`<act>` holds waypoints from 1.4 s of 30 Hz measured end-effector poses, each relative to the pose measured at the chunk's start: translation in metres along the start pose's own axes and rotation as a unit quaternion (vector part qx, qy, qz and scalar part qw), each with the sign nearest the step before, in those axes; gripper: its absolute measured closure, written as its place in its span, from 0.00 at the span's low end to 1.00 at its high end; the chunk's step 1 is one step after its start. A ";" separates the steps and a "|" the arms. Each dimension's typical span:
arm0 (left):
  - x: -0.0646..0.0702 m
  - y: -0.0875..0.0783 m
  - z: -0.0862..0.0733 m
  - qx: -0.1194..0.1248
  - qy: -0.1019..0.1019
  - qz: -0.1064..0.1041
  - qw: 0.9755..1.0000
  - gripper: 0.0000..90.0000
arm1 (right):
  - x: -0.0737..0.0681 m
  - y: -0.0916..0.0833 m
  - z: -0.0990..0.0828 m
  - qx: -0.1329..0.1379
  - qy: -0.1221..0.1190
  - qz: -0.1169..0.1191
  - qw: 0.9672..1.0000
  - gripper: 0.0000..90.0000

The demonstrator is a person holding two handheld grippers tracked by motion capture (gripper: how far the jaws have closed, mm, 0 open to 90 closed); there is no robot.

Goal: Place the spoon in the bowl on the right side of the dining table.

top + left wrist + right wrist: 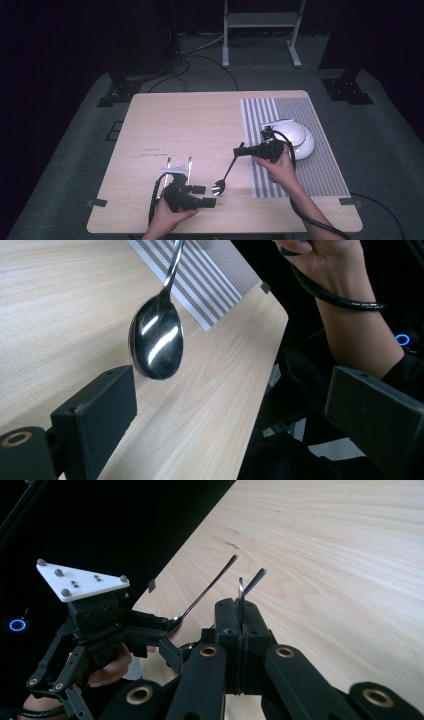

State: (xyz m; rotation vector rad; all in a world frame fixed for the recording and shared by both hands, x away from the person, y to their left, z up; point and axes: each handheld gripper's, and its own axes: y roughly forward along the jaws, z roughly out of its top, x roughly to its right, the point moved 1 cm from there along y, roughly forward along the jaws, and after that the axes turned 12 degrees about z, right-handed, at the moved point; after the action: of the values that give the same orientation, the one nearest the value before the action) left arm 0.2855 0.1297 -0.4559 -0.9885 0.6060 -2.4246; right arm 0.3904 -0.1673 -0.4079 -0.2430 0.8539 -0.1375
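High view: right gripper (243,150) clamped spoon (224,178) handle; bowl hung just beside spread-jawed left gripper (204,196), on its right.

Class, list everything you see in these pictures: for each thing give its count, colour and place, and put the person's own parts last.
Spoon: one, shiny metal, hanging bowl-down over the table, handle clamped in the right gripper.
Plates: white, on the mat, behind the right hand; count unclear.
Striped mat: one, grey and white, right part of the table.
Table: one, light wood.
Metal frame: one, pale, on the floor behind the table.
Right gripper: one, black, shut on the spoon.
Left gripper: one, black, open, near the table's front edge.
Hands: two, one on each gripper.
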 end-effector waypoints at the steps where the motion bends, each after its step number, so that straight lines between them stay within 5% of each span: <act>1: 0.000 0.000 0.000 0.000 0.000 0.001 1.000 0.06 | 0.000 -0.001 0.001 0.001 -0.001 -0.001 1.000 0.99; 42: 0.000 0.004 0.000 -0.005 0.015 0.013 1.000 0.05 | 0.007 -0.046 0.029 0.041 0.002 -0.046 0.998 0.99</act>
State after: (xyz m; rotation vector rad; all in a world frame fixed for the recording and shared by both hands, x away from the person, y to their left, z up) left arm 0.2865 0.1268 -0.4580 -0.9445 0.6376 -2.4196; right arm 0.4155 -0.2088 -0.3822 -0.2045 0.8387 -0.2590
